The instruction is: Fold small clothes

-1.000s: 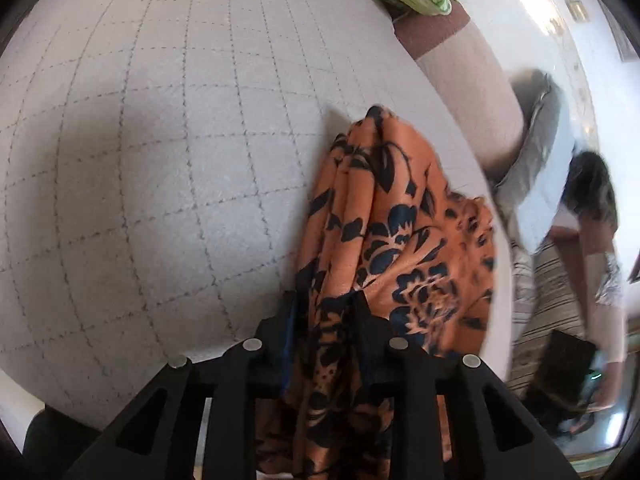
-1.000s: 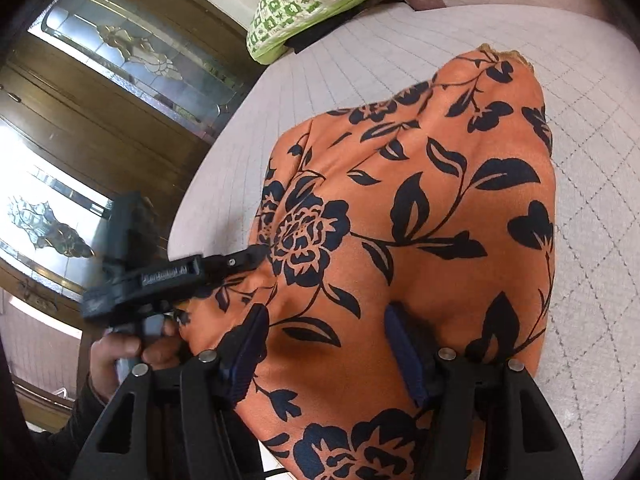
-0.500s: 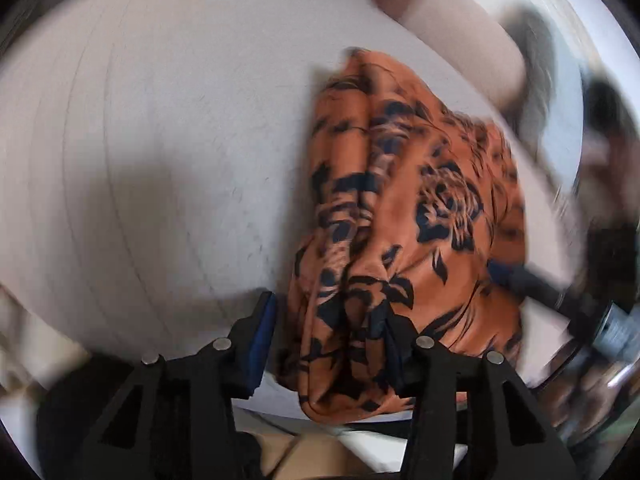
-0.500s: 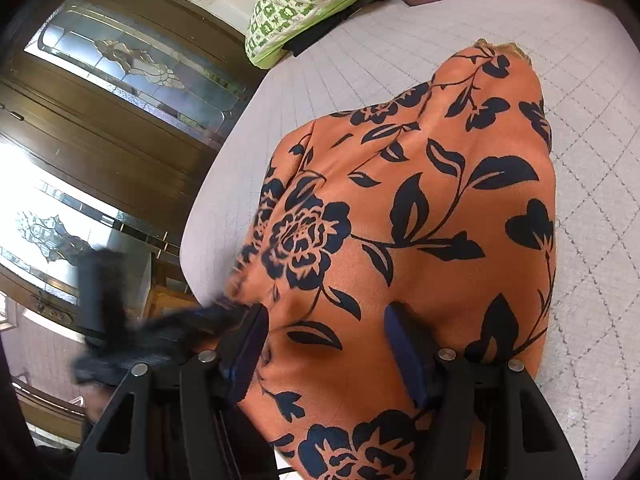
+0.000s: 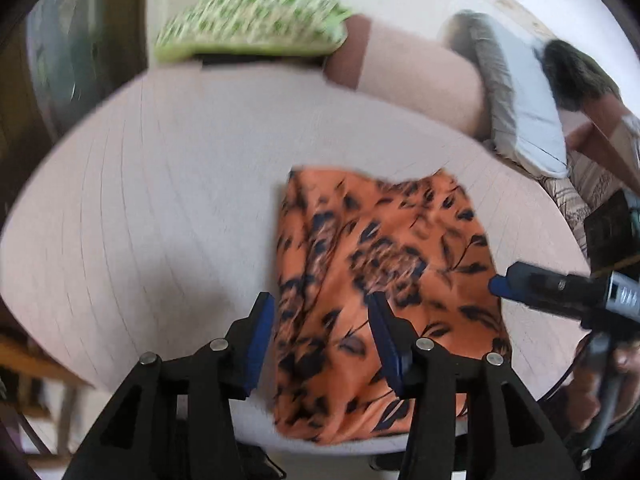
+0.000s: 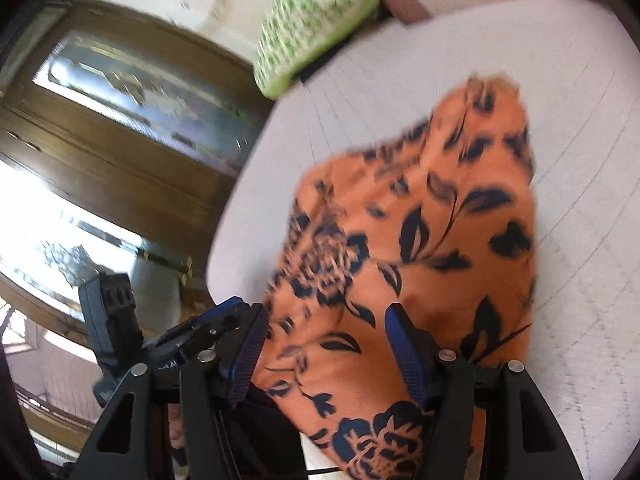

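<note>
An orange garment with a dark floral print (image 5: 384, 248) lies folded on the pale quilted bed (image 5: 160, 200). My left gripper (image 5: 322, 324) hangs above the garment's near left edge. Its jaws are opening, and the blue pads (image 5: 260, 332) stand clear of the cloth with nothing pressed between them. My right gripper (image 6: 326, 344) is open low over the garment (image 6: 420, 240), which spreads beneath and between its fingers. In the left wrist view the right gripper (image 5: 520, 280) shows at the garment's right edge. The right wrist view has the left gripper (image 6: 208, 324) at the lower left, beside the bed's edge.
A green patterned cushion (image 5: 256, 20) lies at the far end of the bed, with a pink-brown bolster (image 5: 420, 76) and a grey pillow (image 5: 520, 120) to its right. A dark wooden door with glass panes (image 6: 120, 120) stands beyond the bed's left edge.
My left gripper let go of the bunched garment edge, widened its jaws, rose and rolled. The garment now lies flat on the bed. My right gripper shifted slightly and stayed open.
</note>
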